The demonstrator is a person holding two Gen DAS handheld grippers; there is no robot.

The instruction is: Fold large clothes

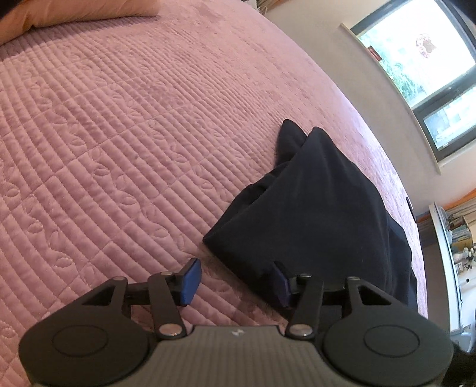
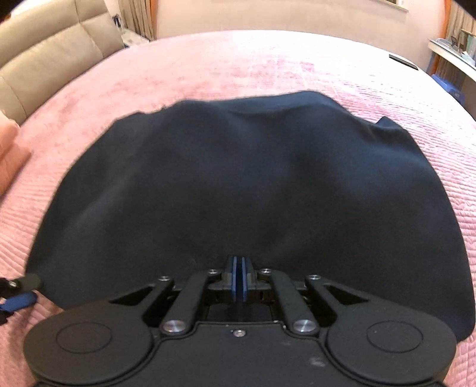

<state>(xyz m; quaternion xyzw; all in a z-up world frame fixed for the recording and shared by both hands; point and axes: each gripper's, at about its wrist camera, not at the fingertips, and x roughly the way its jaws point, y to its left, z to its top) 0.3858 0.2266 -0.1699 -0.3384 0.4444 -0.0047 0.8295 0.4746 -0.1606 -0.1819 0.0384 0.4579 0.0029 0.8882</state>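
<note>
A dark navy garment (image 2: pixel 244 184) lies partly folded on the pink quilted bed (image 2: pixel 253 59). In the left wrist view the garment (image 1: pixel 321 208) lies to the right, one corner near my fingers. My left gripper (image 1: pixel 236 282) is open, its right blue pad (image 1: pixel 281 285) touching the garment's near edge, its left pad (image 1: pixel 190 279) over bare quilt (image 1: pixel 119 134). My right gripper (image 2: pixel 239 278) has its blue pads pressed together at the garment's near edge; whether cloth is pinched between them is hidden. The left gripper's fingertip (image 2: pixel 19 299) shows at the lower left of the right wrist view.
A peach pillow (image 1: pixel 80 13) lies at the head of the bed. A beige padded headboard (image 2: pixel 50 53) stands at the far left. A window (image 1: pixel 422 59) and a white shelf with small items (image 1: pixel 449 247) are beyond the bed's right edge.
</note>
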